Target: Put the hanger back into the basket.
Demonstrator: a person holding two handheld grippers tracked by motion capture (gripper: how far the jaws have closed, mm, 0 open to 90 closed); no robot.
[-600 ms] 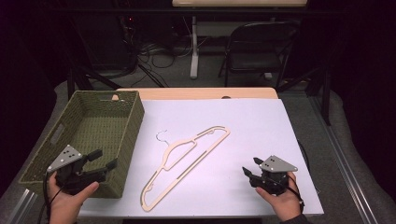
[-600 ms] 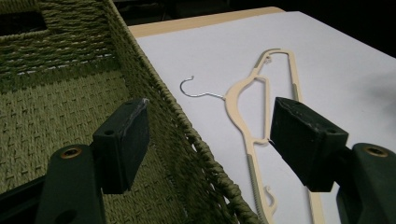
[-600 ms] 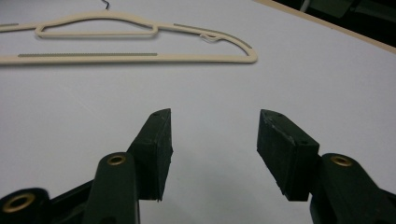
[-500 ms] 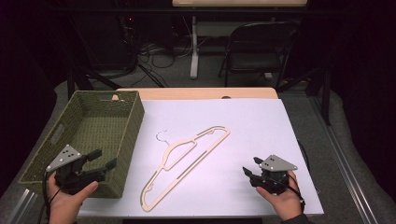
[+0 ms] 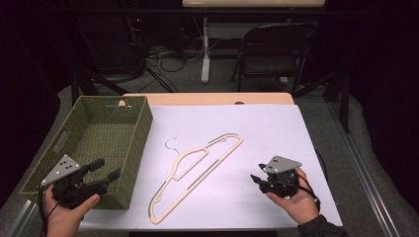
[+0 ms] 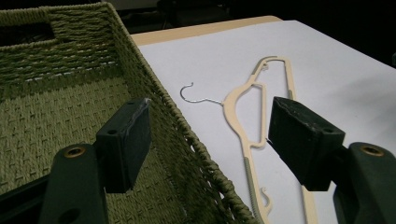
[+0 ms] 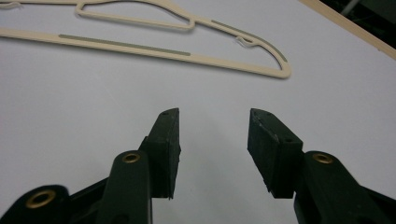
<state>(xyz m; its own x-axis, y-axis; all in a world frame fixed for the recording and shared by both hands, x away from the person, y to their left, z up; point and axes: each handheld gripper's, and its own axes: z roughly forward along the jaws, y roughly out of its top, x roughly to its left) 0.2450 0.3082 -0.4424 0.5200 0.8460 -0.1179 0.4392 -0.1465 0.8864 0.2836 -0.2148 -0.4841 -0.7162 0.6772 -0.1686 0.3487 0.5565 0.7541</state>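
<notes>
At the near left corner of the table, the left gripper (image 5: 106, 169) hovers over the near end of the basket with its two black jaws spread wide and nothing between them; in the left gripper view one flat, rubbery pad (image 6: 125, 142) hangs above the basket's woven floor and the other above the white sheet, straddling the rim. At the near right, the right gripper (image 5: 255, 178) sits low over the sheet in the person's hand (image 5: 296, 202), its two jaws parted with a bare gap between them, pointing toward the hanger. Each gripper carries one grey three-cornered plate on top.

There is one basket (image 5: 141, 129): rectangular, olive green, tightly woven cord, with a slot handle cut in its end wall. Just beside it lies one clothes hanger (image 5: 207, 165), flat on the sheet, thin cream-coloured plastic with grey-green grip strips, small notches and a slim silver wire hook (image 6: 190, 93) curling toward the basket. One white sheet (image 5: 276, 128) covers most of the pale wooden tabletop (image 5: 207, 98). Beyond the table stands one dark folding chair (image 5: 272, 52)
</notes>
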